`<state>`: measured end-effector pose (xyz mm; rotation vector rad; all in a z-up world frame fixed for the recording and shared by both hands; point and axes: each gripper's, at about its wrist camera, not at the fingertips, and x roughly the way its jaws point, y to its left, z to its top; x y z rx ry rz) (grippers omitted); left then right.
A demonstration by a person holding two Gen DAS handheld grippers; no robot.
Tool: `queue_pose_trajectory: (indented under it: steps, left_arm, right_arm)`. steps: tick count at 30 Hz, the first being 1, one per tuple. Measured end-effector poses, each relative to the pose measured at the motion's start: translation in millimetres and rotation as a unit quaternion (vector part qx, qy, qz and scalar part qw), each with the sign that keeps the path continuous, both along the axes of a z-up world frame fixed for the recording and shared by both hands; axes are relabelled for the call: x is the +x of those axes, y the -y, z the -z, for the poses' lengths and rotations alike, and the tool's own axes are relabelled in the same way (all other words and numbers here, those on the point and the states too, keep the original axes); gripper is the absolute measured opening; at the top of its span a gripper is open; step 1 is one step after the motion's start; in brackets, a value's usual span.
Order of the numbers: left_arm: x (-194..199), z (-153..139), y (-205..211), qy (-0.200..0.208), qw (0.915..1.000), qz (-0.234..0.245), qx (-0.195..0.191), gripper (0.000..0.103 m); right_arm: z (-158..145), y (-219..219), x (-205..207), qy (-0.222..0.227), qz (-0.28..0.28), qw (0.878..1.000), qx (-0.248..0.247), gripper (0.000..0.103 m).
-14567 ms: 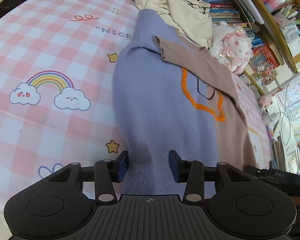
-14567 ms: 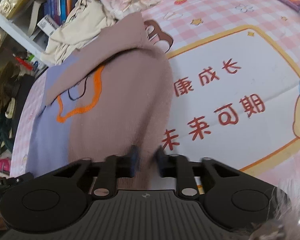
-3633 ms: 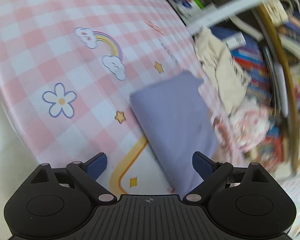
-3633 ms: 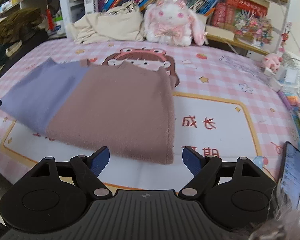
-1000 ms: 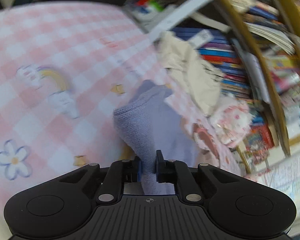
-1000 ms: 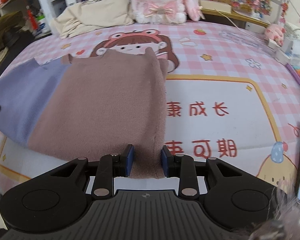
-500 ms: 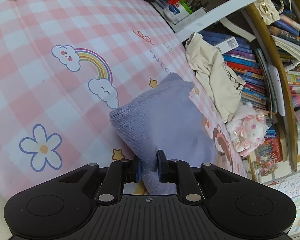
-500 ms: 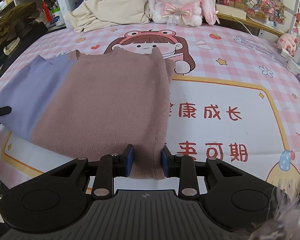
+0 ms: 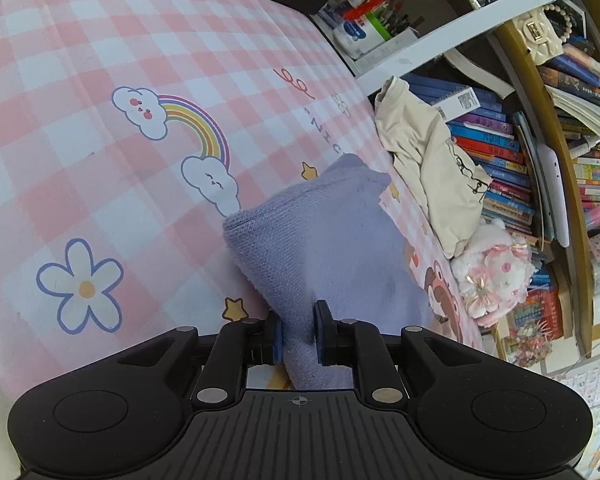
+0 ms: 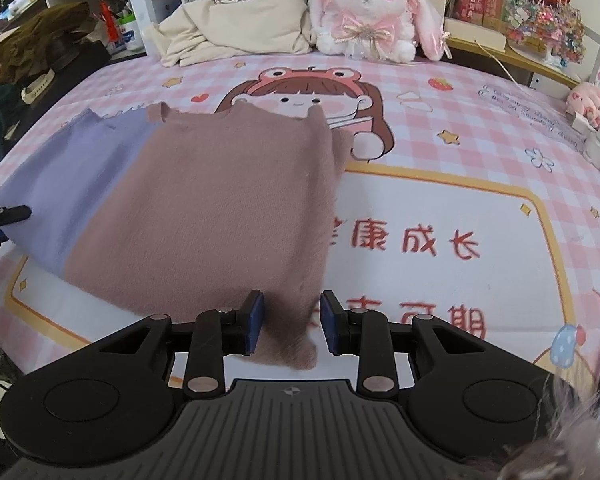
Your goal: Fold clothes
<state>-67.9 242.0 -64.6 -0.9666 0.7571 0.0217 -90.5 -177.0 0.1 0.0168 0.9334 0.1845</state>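
Note:
A folded sweater, lilac (image 10: 72,184) on its left part and brown (image 10: 220,216) on its right, lies on the pink checked mat (image 10: 440,184). My left gripper (image 9: 297,338) is shut on the lilac corner (image 9: 320,248) and lifts it a little off the mat; it shows at the left edge of the right wrist view (image 10: 0,216). My right gripper (image 10: 291,322) straddles the brown near corner with its jaws a little apart; the cloth lies slack between the pads.
A cream garment (image 10: 236,20) and a pink plush rabbit (image 10: 368,12) sit at the mat's far edge against bookshelves (image 9: 500,152). Dark clothes (image 10: 28,48) are piled far left. A small pink toy (image 10: 588,100) lies at the right.
My right gripper's jaws have opened slightly around the brown corner. My left gripper stays shut on the lilac corner and has hardly moved.

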Motion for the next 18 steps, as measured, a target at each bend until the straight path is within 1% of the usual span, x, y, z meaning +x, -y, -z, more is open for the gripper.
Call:
queue_pose_trajectory:
  steps: [3, 6, 9, 12, 14, 16, 18]
  left_arm:
    - [-1.7, 0.7, 1.2, 0.003, 1.0000, -0.008, -0.001, 0.016]
    - [-4.0, 0.5, 3.9, 0.007, 0.9999, -0.014, 0.006, 0.016]
    - [-6.0, 0.3, 6.8, 0.011, 0.9996, -0.021, 0.014, 0.016]
    - [-8.5, 1.8, 7.5, 0.013, 0.9993, -0.033, 0.011, 0.016]
    - [-9.3, 1.9, 8.8, 0.013, 0.9991, -0.038, 0.012, 0.016]
    - [-9.5, 1.4, 10.9, 0.013, 0.9989, -0.043, 0.016, 0.016]
    - [-9.6, 0.7, 12.7, 0.012, 0.9987, -0.045, 0.021, 0.016]
  right_arm:
    - [-2.3, 8.4, 7.0, 0.003, 0.001, 1.000, 0.006, 0.029]
    - [-5.2, 14.9, 14.8, 0.009, -0.002, 1.000, 0.010, 0.029]
    - [-12.0, 17.7, 19.4, 0.029, -0.015, 0.999, 0.010, 0.029]
    - [-25.5, 14.7, 18.2, 0.071, -0.061, 0.995, 0.025, 0.029]
    - [-30.8, 9.8, 17.9, 0.091, -0.099, 0.990, 0.029, 0.029]
    - [-30.5, 3.5, 20.8, 0.095, -0.134, 0.986, 0.025, 0.029]
    - [-27.6, -1.0, 25.3, 0.089, -0.152, 0.984, 0.020, 0.029]
